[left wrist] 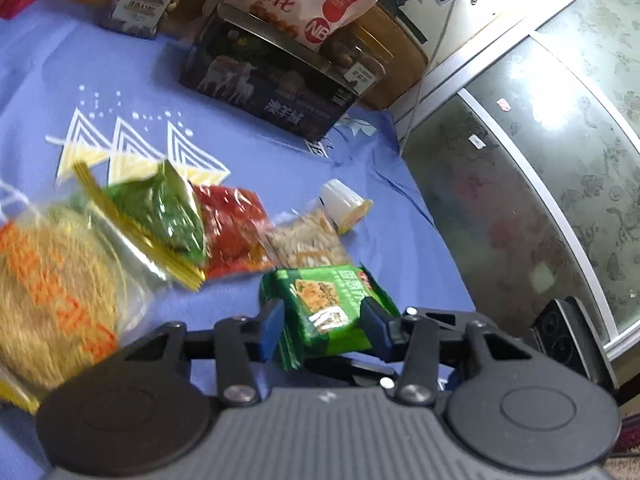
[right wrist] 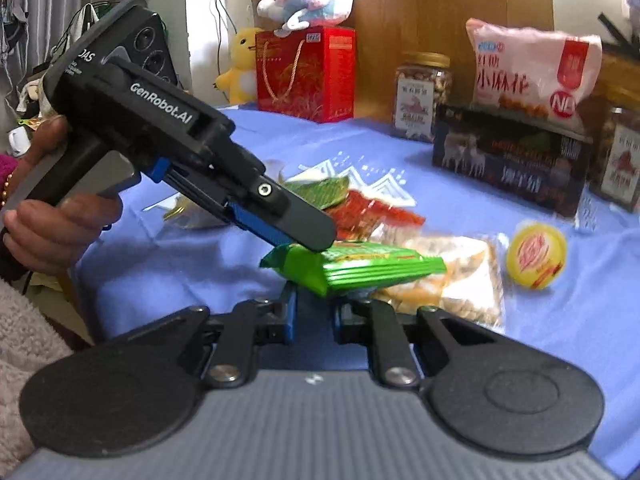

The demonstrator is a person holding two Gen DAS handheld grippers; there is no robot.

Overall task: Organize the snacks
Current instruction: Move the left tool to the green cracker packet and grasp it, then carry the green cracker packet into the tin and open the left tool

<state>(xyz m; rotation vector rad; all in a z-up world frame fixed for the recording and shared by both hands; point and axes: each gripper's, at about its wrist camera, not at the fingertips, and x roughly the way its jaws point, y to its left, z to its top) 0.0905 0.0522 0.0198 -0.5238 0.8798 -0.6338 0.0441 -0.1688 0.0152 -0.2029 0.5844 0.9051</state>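
Note:
A green cracker packet [left wrist: 328,304] is held above the blue tablecloth [left wrist: 120,80]. My left gripper [left wrist: 323,318] is shut on it, one blue pad on each side. In the right wrist view the left gripper [right wrist: 312,240] comes in from the upper left, a hand on its handle, and clamps the same packet [right wrist: 360,266]. My right gripper [right wrist: 316,304] sits just under the packet with its jaws narrow. The packet's near lower edge dips between its fingertips, which seem to pinch it.
Loose on the cloth lie a noodle cake bag [left wrist: 52,300], a green sachet [left wrist: 160,208], a red sachet [left wrist: 232,228], a clear bag of seeds [right wrist: 452,280] and a yellow jelly cup [right wrist: 536,254]. Behind stand a dark box [right wrist: 508,160], jars and a red gift box [right wrist: 306,72]. A glass cabinet [left wrist: 540,160] borders the table's right.

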